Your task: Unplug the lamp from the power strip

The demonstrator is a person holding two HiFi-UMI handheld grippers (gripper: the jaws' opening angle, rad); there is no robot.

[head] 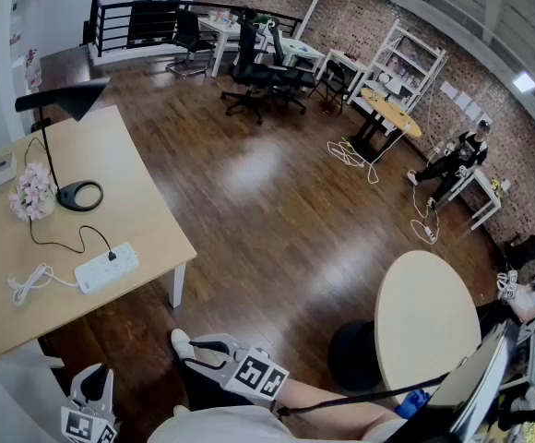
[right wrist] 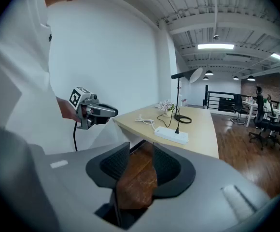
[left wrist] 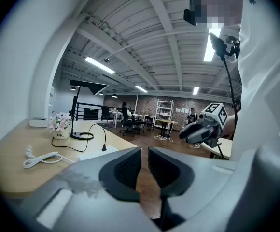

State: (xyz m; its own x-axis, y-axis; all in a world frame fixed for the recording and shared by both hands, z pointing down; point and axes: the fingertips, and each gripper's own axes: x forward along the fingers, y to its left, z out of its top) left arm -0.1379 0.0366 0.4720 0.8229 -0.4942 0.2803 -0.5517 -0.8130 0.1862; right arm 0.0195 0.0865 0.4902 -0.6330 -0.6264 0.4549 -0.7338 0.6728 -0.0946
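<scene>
The black desk lamp (head: 60,100) stands on the wooden table (head: 143,183), and its cord runs to a black plug (head: 112,256) seated in the white power strip (head: 106,268). Both grippers are off the table, low by the person's body. My left gripper (head: 93,378) is at the table's near corner, its jaws (left wrist: 145,151) almost together with nothing between them. The right gripper (head: 198,351) hangs over the floor, and its jaws (right wrist: 141,146) stand open and empty. The strip (right wrist: 171,135) and plug (right wrist: 177,129) lie well beyond them.
A small pot of pink flowers (head: 32,197) sits beside the lamp base (head: 79,195). The strip's coiled white cable (head: 28,282) lies to its left. A round table (head: 429,326) stands on the right. Office chairs (head: 258,67) and desks are across the wooden floor.
</scene>
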